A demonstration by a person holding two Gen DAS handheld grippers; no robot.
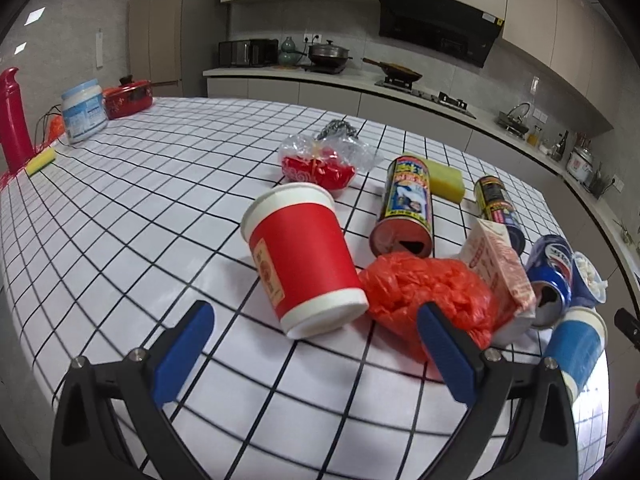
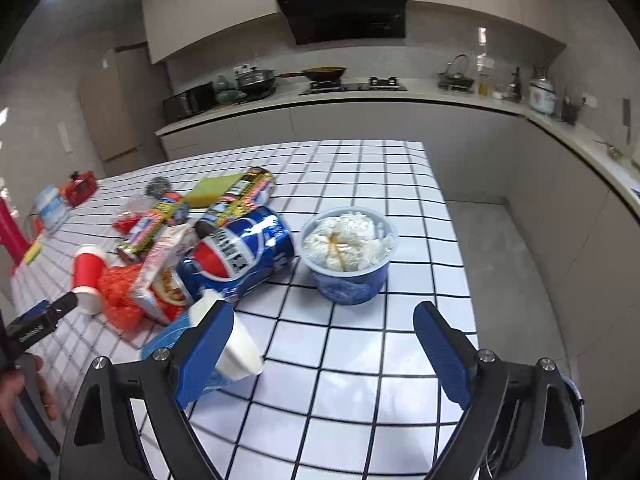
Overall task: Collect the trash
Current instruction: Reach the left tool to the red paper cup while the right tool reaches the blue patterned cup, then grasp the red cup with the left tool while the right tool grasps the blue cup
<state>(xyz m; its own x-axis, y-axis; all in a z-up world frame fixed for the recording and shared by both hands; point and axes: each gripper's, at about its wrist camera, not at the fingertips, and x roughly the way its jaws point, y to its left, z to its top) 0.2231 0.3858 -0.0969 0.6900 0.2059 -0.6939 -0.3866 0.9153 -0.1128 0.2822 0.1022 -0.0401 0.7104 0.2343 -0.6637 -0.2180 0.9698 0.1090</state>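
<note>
Kitchen island under a white grid tablecloth (image 1: 120, 200). Left gripper (image 1: 316, 354) wide open, nothing held, hovering just short of a tipped red paper cup (image 1: 304, 260) and a crumpled red plastic bag (image 1: 432, 296). Right gripper (image 2: 324, 350) also spread wide and empty, left finger overlapping a fallen blue cup (image 2: 236, 354); Pepsi can (image 2: 236, 256) and tissue-stuffed blue bowl (image 2: 350, 254) just beyond.

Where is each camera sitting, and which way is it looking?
Left wrist: on the left gripper, looking down at the red cup and orange bag; own open fingers show.
Right wrist: on the right gripper, facing the blue bowl; own fingers and a hand show.
Shared: Pepsi can, red cup, checked table.
</note>
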